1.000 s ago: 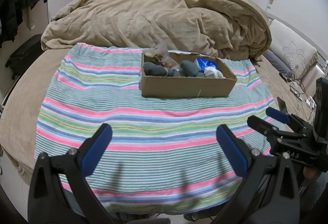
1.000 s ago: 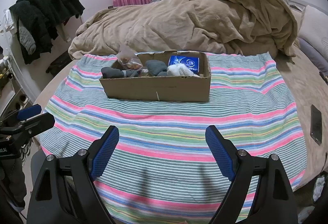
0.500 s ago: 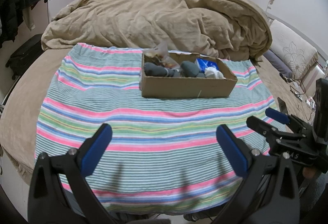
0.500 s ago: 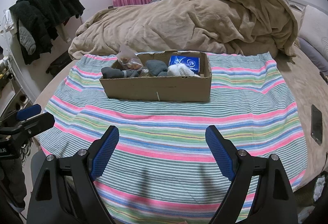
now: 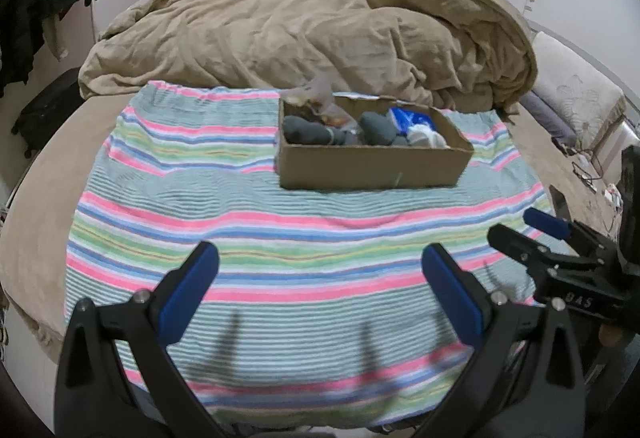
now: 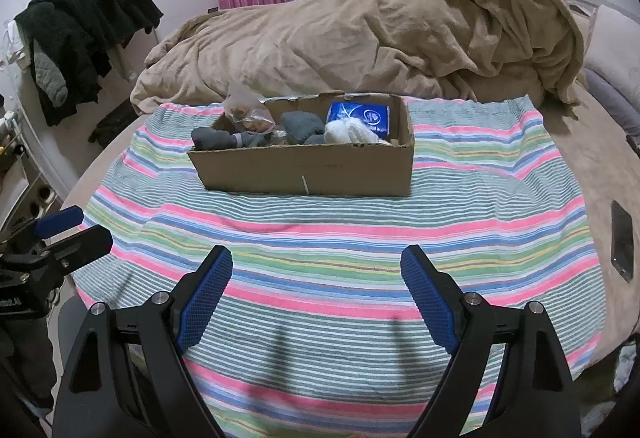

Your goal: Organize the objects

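A cardboard box stands on a striped cloth on the bed. It holds grey socks, a white sock bundle, a blue packet and a clear bag of snacks. My left gripper is open and empty above the cloth's near edge. My right gripper is open and empty, also short of the box. Each gripper shows at the side of the other's view: the right one, the left one.
A crumpled tan duvet lies behind the box. A dark phone lies on the bed at the right. Black clothes hang at the left. A pillow and cables are at the right edge.
Both grippers have stayed open. The views have barely shifted; the left wrist view is slightly blurred now.
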`<state>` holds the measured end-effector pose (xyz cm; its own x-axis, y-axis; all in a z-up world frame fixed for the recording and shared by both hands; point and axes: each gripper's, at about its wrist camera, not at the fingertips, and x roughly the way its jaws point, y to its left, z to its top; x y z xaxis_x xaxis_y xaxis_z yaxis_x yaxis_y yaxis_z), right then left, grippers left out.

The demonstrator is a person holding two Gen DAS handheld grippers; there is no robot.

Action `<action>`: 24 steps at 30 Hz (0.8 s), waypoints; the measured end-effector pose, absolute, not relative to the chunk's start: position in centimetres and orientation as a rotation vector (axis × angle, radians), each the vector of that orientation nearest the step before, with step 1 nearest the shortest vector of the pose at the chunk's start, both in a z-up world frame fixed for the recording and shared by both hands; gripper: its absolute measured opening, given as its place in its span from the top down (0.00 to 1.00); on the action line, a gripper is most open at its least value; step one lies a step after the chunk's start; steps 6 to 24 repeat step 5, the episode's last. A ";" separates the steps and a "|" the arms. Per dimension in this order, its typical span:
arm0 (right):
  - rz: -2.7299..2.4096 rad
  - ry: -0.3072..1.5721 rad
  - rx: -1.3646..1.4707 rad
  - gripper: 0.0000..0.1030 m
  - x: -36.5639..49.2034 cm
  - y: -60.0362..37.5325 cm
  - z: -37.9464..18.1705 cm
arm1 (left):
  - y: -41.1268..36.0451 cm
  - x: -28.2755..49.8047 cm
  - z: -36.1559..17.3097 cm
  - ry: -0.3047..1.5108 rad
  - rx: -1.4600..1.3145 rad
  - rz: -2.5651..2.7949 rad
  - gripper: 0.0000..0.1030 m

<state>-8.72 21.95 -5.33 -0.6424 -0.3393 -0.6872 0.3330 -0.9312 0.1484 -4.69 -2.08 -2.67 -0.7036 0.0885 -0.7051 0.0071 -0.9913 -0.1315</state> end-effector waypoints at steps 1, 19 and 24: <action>-2.551 -0.008 1.075 0.14 -8.9 21.9 -5.4 | -2.2 -4.9 -2.6 -0.180 -1.177 2.863 0.01; -2.546 -0.008 1.076 0.14 -9.8 21.8 -5.6 | -2.8 -5.7 -2.3 -0.152 -1.143 2.899 0.01; -2.546 -0.008 1.076 0.14 -9.8 21.8 -5.6 | -2.8 -5.7 -2.3 -0.152 -1.143 2.899 0.01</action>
